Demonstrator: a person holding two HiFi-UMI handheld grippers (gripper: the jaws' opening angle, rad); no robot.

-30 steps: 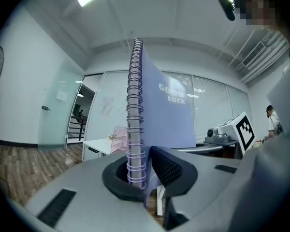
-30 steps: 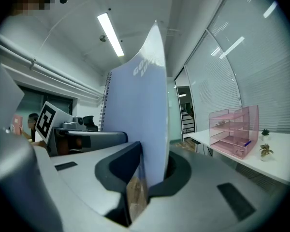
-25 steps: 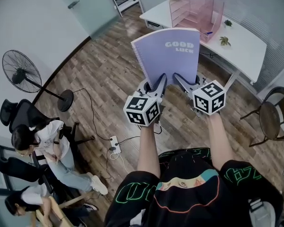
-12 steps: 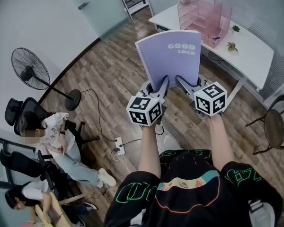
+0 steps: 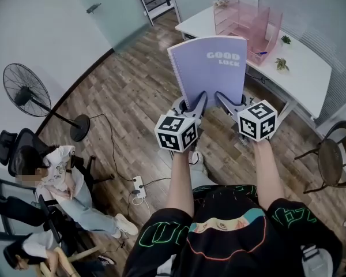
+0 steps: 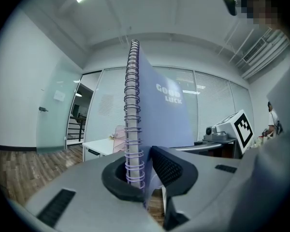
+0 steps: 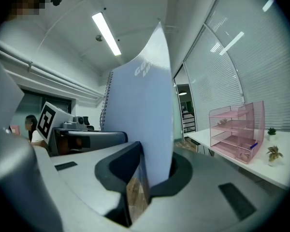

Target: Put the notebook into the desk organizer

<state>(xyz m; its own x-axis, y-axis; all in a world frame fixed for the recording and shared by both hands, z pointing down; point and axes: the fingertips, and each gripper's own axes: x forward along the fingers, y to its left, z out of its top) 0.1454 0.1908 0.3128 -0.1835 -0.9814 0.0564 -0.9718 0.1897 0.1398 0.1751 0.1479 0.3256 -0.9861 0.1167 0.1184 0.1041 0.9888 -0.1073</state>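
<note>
- Above the wood floor (image 5: pixel 127 91), short of the white desk's (image 5: pixel 303 68) near edge, the notebook (image 5: pixel 210 68) stands upright in mid-air, spiral edge at left.
- Left gripper (image 5: pixel 190 105): level, forearm extended; jaws clamped on the lower spiral corner.
- Right gripper (image 5: pixel 228 103): parallel alongside; jaws clamped on the lower free-edge corner.
- Pink desk organizer (image 5: pixel 248 19): at the desk's left end, beyond the notebook; open floor lies between them.

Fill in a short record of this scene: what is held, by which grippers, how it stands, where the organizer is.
held: notebook, purple, spiral-bound
left gripper: shut on its spiral side
right gripper: shut on its other side
pose: upright, held by its bottom edge
organizer: pink, on the white desk ahead
task: notebook not yet in organizer
</note>
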